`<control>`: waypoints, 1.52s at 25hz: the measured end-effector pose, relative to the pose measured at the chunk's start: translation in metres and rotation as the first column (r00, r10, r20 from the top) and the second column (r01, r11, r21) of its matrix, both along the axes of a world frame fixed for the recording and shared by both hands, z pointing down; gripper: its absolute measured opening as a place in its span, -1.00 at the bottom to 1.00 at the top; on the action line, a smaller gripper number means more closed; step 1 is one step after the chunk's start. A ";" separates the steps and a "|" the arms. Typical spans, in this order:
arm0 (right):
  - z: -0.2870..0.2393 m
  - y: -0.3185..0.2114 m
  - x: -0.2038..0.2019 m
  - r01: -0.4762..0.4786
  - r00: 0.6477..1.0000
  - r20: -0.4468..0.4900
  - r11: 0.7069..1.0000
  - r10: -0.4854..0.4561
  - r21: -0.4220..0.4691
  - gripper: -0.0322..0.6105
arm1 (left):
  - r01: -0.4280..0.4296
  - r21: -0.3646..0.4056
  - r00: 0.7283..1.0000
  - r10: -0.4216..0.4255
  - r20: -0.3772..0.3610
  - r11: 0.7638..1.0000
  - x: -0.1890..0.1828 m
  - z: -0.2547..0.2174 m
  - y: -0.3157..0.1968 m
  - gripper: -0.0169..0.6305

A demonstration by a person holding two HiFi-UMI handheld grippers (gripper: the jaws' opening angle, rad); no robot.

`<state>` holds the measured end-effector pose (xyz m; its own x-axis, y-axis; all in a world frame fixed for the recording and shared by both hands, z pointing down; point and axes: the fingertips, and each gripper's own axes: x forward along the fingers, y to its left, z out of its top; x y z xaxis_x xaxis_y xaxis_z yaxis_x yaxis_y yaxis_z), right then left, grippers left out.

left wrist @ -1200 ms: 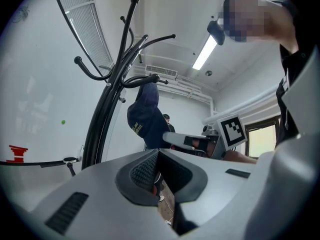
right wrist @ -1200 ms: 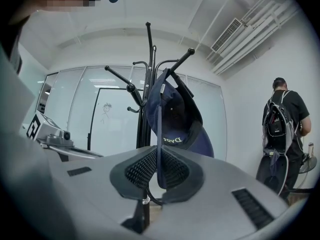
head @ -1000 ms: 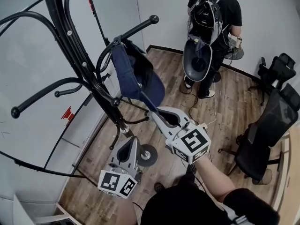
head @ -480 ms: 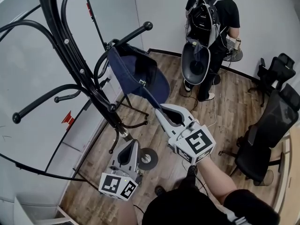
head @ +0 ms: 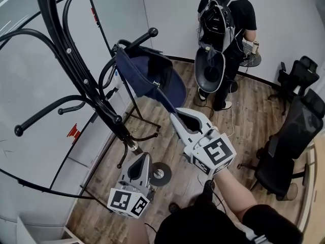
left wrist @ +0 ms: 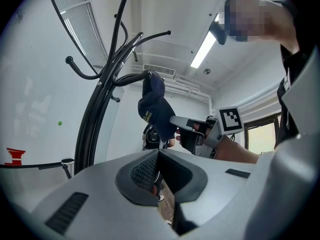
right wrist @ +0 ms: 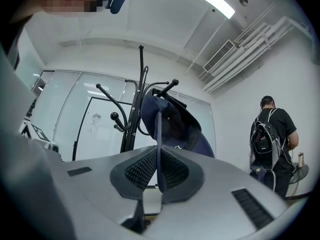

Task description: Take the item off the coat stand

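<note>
Hanging from 1 hook [head: 137, 39] of the coat stand [head: 81, 70], the blue cap [head: 152, 78] is not off yet. Its back end is looped over the hook, below the round knob at the hook's tip.

The right gripper [head: 174, 114] pinches the cap's brim. In the right gripper view the brim [right wrist: 158, 134] runs straight down between the 2 pressed pads.

What is new: 1 second ago the cap hung down limp under the hook. Now the brim is pulled up and out, away from the stand's pole, and more of the cap's dark inside shows. The right gripper has gone up a little with it. I think this means the lift has started, and the cap must next slide along the hook and over the knob to come free.

The left gripper [head: 144, 156] waits low, near the foot of the stand. Its tongs are pressed together with nothing in them.

Farther off, a person with a backpack [head: 226, 19] stands by the far wall, and black office chairs [head: 289, 141] sit at the right on the wooden floor [head: 254, 111].
</note>
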<state>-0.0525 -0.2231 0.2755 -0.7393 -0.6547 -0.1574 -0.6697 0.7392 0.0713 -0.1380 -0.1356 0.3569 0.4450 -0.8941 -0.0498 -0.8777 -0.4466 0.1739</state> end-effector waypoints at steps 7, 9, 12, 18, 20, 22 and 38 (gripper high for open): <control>-0.006 -0.006 0.008 -0.034 0.999 0.014 0.999 0.034 0.015 -0.77 | -0.016 0.002 1.000 0.016 -0.005 1.000 0.002 0.003 -0.004 -0.91; -0.008 -0.007 0.011 -0.046 0.999 0.020 0.999 0.046 0.019 -0.77 | -0.023 0.001 1.000 0.023 -0.006 1.000 0.004 0.005 -0.005 -0.91; -0.015 -0.005 0.025 -0.060 0.998 0.033 0.998 0.059 0.027 -0.76 | -0.029 0.001 1.000 0.029 -0.003 1.000 0.014 0.001 -0.003 -0.91; -0.021 -0.010 0.039 -0.085 0.994 0.067 0.996 0.083 0.032 -0.76 | -0.041 0.008 0.999 0.041 -0.002 0.999 0.022 0.000 -0.006 -0.91; -0.022 -0.011 0.040 -0.096 0.993 0.076 0.995 0.093 0.037 -0.76 | -0.043 0.007 0.999 0.043 -0.001 0.999 0.021 0.001 -0.006 -0.91; -0.024 -0.011 0.044 -0.108 0.990 0.090 0.993 0.104 0.041 -0.76 | -0.042 0.008 0.999 0.042 0.002 0.999 0.021 0.000 -0.005 -0.91; -0.025 -0.004 0.074 -0.162 0.981 0.111 0.986 0.157 0.034 -0.77 | -0.054 0.008 0.999 0.054 0.002 0.998 0.031 -0.001 0.001 -0.91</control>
<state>0.0218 -0.2270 0.2504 -0.6029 -0.7540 -0.2607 -0.7844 0.6199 0.0210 -0.1072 -0.1351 0.3560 0.4931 -0.8681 -0.0565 -0.8523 -0.4951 0.1688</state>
